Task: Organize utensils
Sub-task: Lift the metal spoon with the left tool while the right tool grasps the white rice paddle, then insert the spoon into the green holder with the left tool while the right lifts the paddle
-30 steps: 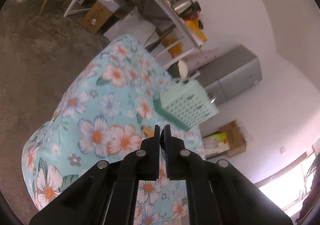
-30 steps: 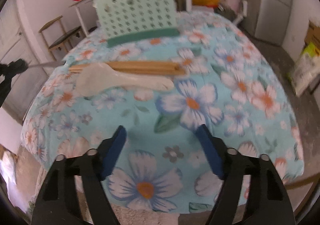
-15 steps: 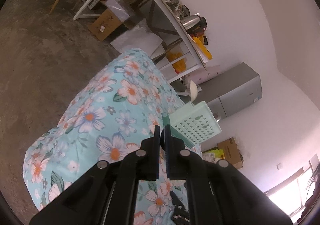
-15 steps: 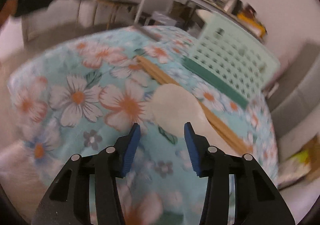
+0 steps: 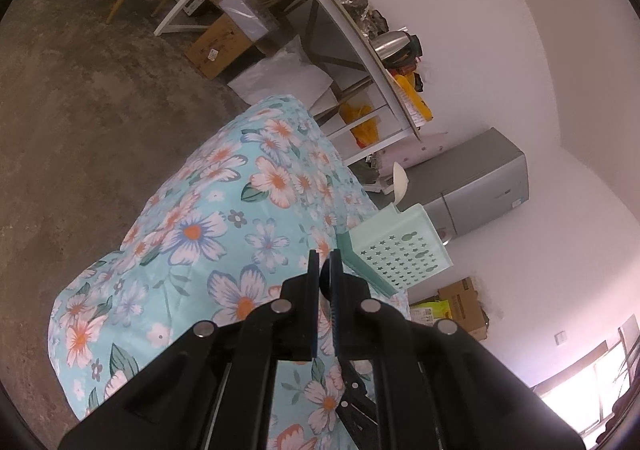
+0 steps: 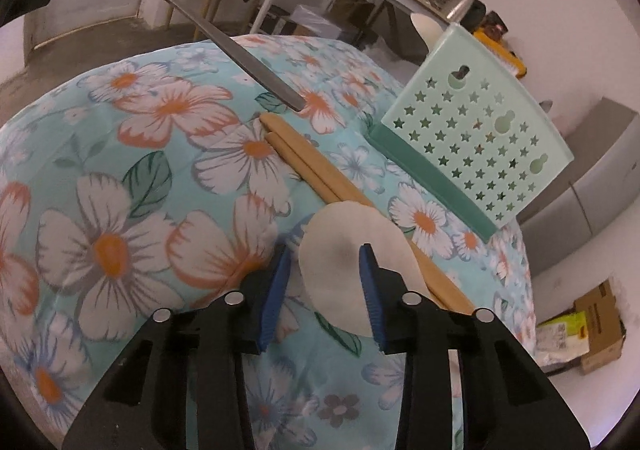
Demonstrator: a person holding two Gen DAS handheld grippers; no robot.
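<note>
- Jaws of my right gripper [image 6: 325, 282] closing around the white spoon's [image 6: 352, 250] bowl, on the cloth [image 6: 120, 178] beside the chopsticks [image 6: 320, 170]; pads not pressing yet
- Left gripper [image 5: 325, 278], shut on a metal spoon [image 6: 224, 38]; handle hangs over the chopsticks
- Next, I reckon: pinch, lift, carry to the basket [image 6: 472, 138] beyond

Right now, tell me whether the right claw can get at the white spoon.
Probably yes: the right claw is closing with the white spoon bowl between its pads, nothing blocking; the chopsticks lie alongside.

No legible txt — labels on cardboard box [image 5: 218, 46] & fridge [image 5: 480, 186] too blurred.
</note>
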